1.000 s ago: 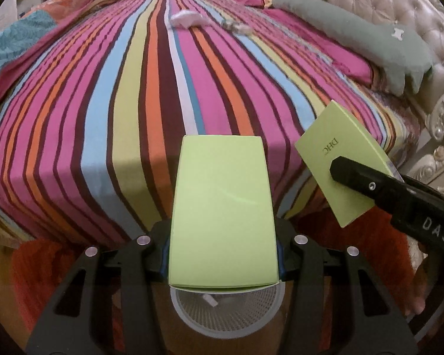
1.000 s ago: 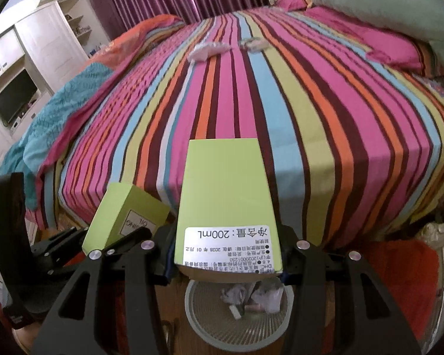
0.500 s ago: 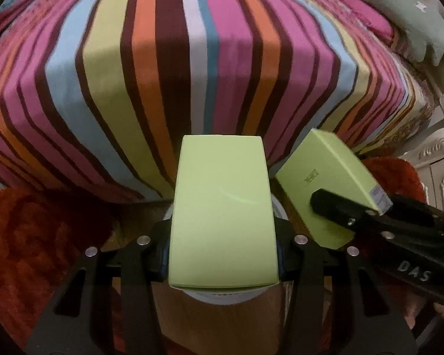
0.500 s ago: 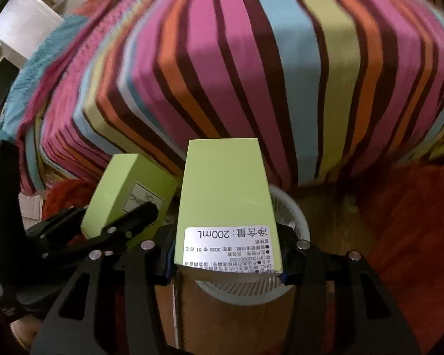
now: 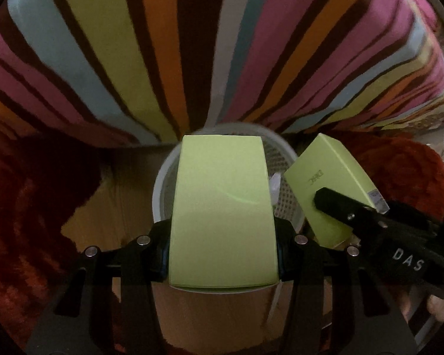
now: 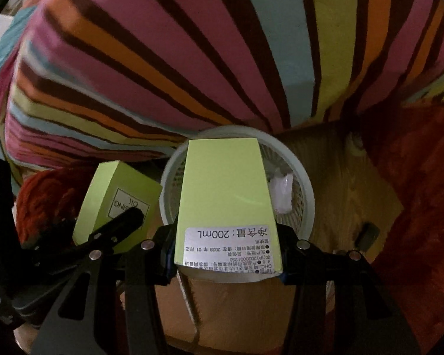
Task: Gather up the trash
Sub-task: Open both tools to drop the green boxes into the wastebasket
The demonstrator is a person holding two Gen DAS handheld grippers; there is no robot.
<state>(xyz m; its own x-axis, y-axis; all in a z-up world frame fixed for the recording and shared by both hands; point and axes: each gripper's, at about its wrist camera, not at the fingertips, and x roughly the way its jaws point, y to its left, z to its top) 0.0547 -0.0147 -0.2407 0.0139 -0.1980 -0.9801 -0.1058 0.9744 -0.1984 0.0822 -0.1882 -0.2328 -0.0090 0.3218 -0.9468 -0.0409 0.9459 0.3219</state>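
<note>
Two green cartons, one clamped in our left tongs [image 5: 222,236], one in our right tongs [image 6: 226,245], both pointed down over the white mesh bin [image 6: 303,183] directly below, ready for dropping.

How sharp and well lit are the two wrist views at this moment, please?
Left wrist view: dim, the striped bedspread smeared and bowed by the fisheye, the held green box crisp. Right wrist view: equally dark and bowed, though the label on its green box stays readable, and the white basket rim is soft.
</note>
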